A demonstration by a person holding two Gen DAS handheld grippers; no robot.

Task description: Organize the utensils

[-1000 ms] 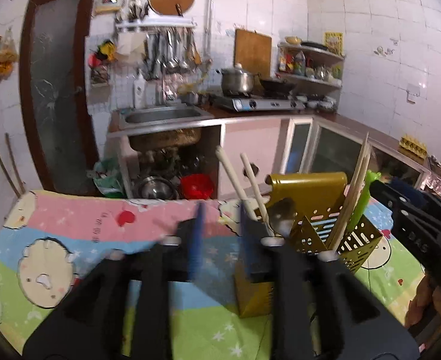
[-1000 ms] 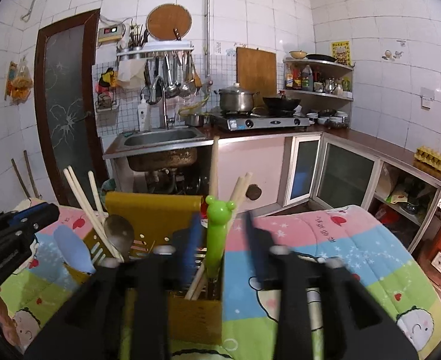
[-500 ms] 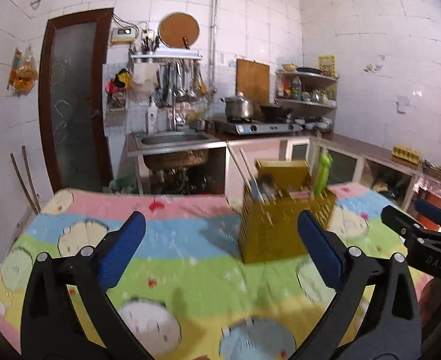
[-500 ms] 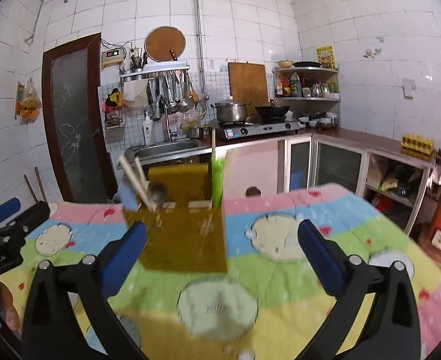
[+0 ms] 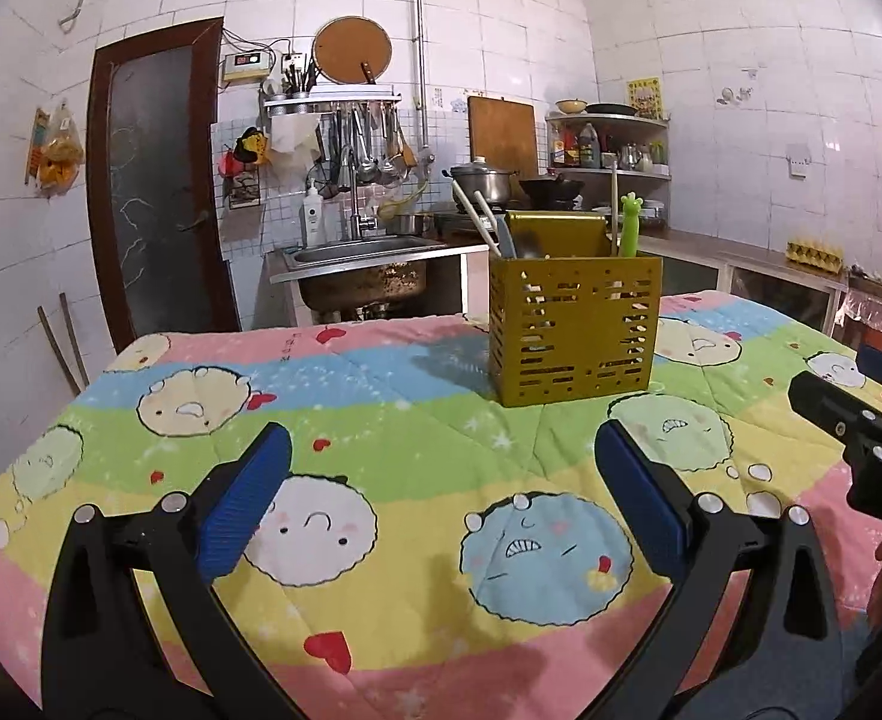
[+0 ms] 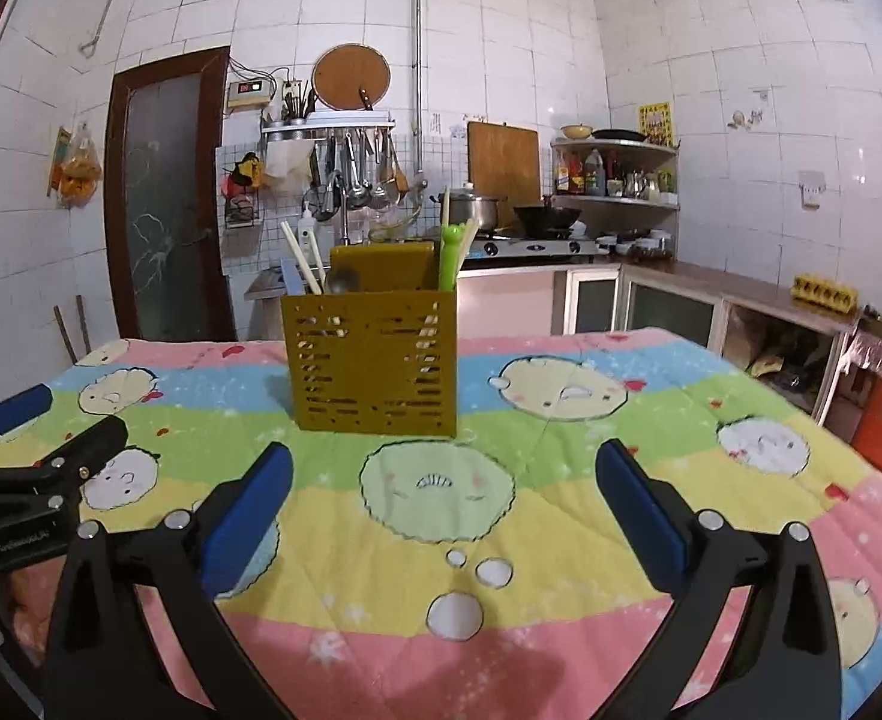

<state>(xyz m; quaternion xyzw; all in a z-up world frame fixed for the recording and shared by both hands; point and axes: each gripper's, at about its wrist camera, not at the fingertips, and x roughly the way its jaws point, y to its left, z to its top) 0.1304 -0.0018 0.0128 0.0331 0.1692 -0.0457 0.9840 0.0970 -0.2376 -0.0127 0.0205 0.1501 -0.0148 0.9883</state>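
A yellow slotted utensil caddy (image 5: 573, 330) stands upright on the cartoon-print tablecloth (image 5: 381, 420); it also shows in the right wrist view (image 6: 372, 363). It holds wooden chopsticks (image 5: 474, 213), a metal spoon (image 6: 340, 282) and a green frog-topped utensil (image 5: 628, 231). My left gripper (image 5: 441, 498) is open and empty, well short of the caddy. My right gripper (image 6: 444, 510) is open and empty, also back from the caddy. Each gripper shows at the edge of the other's view.
Behind the table are a sink (image 5: 363, 255), a stove with pots (image 6: 525, 234), a utensil rack (image 5: 345, 138), shelves (image 6: 615, 174) and a dark door (image 5: 153, 192). Low cabinets (image 6: 741, 324) run along the right wall.
Both grippers have opened wide and pulled back from the caddy toward the table's near edge. The caddy now stands alone with the utensils inside.
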